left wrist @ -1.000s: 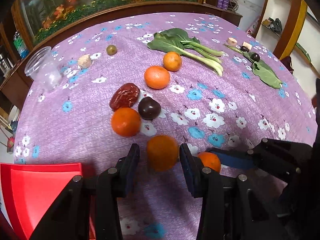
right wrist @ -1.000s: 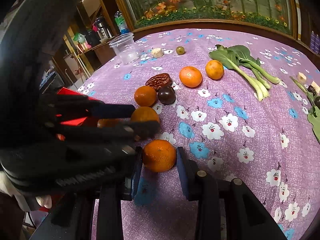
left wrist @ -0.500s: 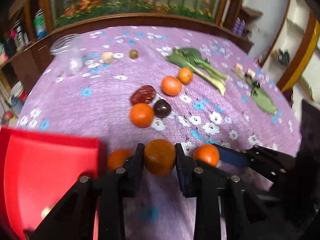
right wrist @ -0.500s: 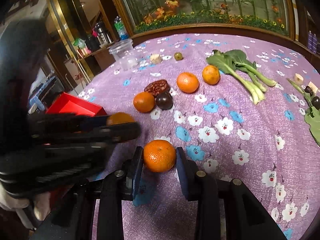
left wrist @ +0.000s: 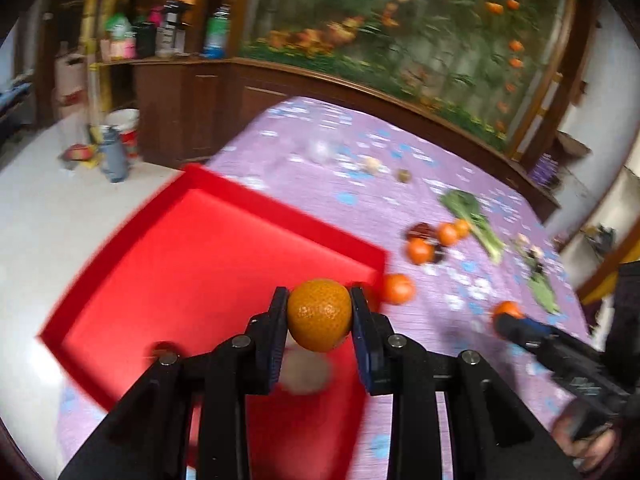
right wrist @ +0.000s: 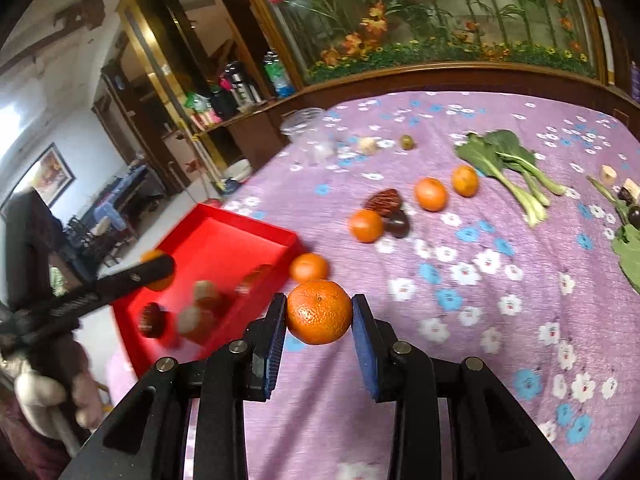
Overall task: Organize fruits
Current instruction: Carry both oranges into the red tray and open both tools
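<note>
Currently each gripper clamps a round orange tangerine: left gripper [left wrist: 319,312] over the shallow red plastic tray [left wrist: 192,248], right gripper [right wrist: 319,312] above the purple flowered tabletop [right wrist: 460,280]. Hasty release could bounce either fruit off the tray's low rim beneath.

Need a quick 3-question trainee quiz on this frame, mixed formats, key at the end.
1. True or false: the left gripper holds its orange above the red tray.
2. What does the right gripper grip? A) leafy greens B) an orange C) a dark plum
3. Fill in: the loose orange nearest the tray lies on the purple ____.

Key: 1 true. 2 B, the right gripper's orange. 3 tablecloth.
</note>
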